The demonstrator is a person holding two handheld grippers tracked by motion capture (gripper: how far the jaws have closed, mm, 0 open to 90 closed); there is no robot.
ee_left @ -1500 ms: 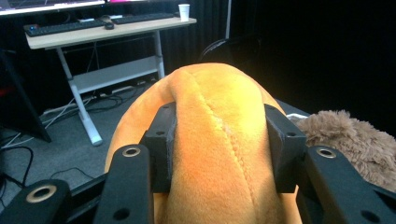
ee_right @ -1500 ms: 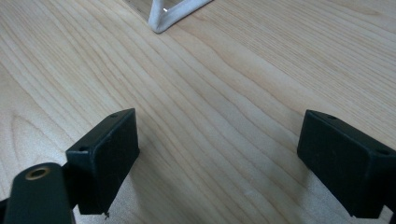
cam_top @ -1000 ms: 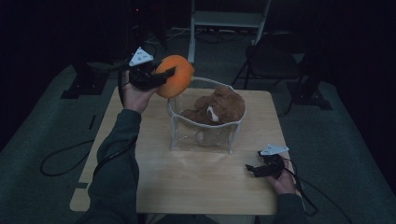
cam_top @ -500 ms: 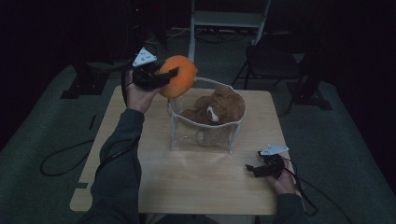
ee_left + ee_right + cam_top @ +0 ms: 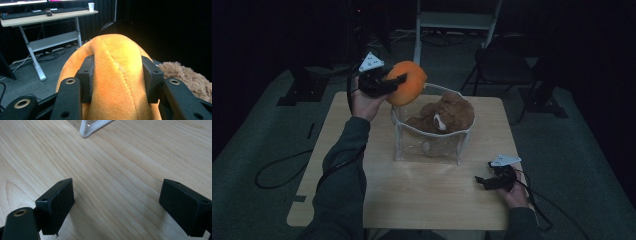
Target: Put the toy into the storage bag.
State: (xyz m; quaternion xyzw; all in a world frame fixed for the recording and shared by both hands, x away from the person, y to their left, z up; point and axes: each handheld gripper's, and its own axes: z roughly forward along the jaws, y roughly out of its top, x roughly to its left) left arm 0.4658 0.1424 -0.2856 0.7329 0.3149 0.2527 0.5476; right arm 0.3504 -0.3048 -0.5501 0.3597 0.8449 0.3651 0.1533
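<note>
Nearest you, your right claw (image 5: 484,182) rests low on the bench (image 5: 422,200) at its front right corner, jaws spread wide with bare wood grain between them and nothing gripped; a parked position, likely so it stays clear of the working hand. In the right gripper view a white corner of the basket frame (image 5: 86,131) sits just ahead, so this claw is near enough to steady the basket if needed. Mid-bench stands the clear-walled basket (image 5: 432,147), white rim on top, with a brown plush bear (image 5: 447,115) slumped inside and filling much of it. Farther back and to the left, your left claw (image 5: 398,84) pinches the orange plush pumpkin (image 5: 408,82), held in the air at the basket's far left rim, not yet over the middle. In the left gripper view both pads (image 5: 86,75) dent the soft fabric along a seam ridge, a firm squeeze that probably keeps the round toy from rolling out. The bear's fur (image 5: 185,77) shows just beyond and to the right. Judged from this, the pumpkin is headed for the basket, and room beside the bear looks tight.
</note>
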